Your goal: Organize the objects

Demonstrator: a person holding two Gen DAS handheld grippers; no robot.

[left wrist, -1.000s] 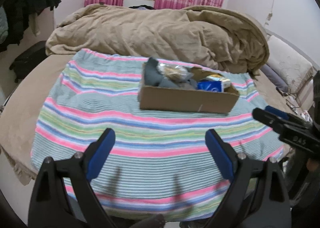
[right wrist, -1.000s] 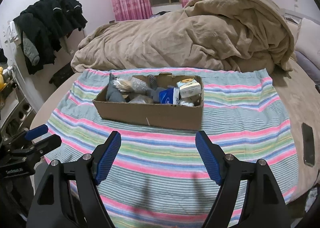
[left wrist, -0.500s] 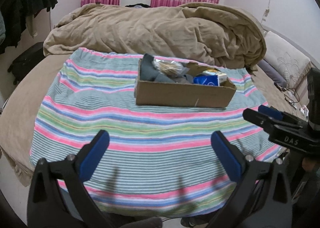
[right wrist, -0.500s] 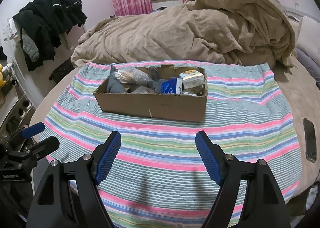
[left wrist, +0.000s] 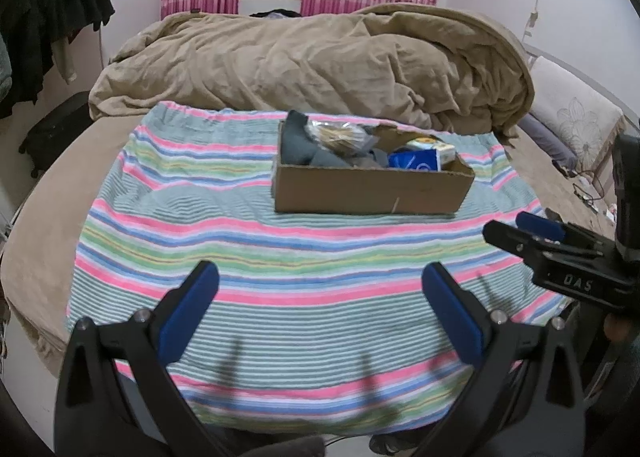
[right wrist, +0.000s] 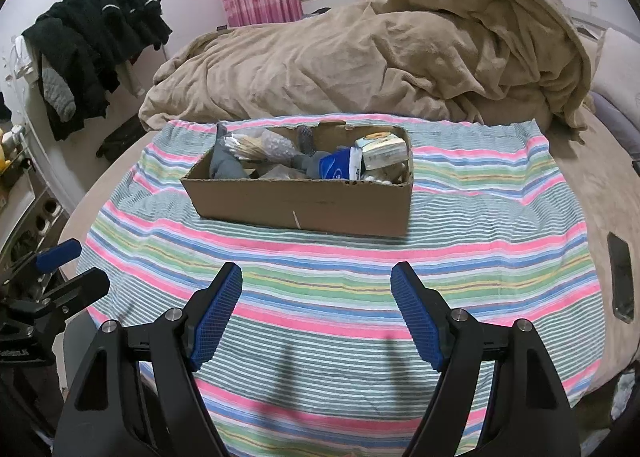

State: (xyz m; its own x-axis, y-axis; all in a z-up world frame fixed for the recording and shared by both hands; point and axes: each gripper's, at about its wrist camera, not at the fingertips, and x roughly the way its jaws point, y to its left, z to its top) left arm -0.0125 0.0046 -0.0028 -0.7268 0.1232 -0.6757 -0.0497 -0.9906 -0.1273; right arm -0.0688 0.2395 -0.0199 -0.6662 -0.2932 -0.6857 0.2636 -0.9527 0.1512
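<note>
A cardboard box (left wrist: 372, 189) (right wrist: 304, 205) stands on a striped towel (left wrist: 248, 249) (right wrist: 320, 269) spread over the bed. It holds grey cloth (right wrist: 226, 165), a clear bag of sticks (right wrist: 256, 147), a blue packet (right wrist: 338, 167) and a small pale carton (right wrist: 384, 149). My left gripper (left wrist: 320, 309) is open and empty over the towel's near edge, well short of the box. My right gripper (right wrist: 318, 305) is open and empty too, also short of the box. Each gripper shows at the edge of the other's view.
A rumpled tan duvet (left wrist: 320, 65) lies piled behind the box. Dark clothes (right wrist: 92, 53) hang at the left wall. A black phone (right wrist: 620, 281) lies on the bed right of the towel. Pillows (left wrist: 572, 117) sit at the far right.
Both grippers have pulled back and risen a little, so the box looks farther off. The left jaws have opened slightly wider. Nothing was picked up.
</note>
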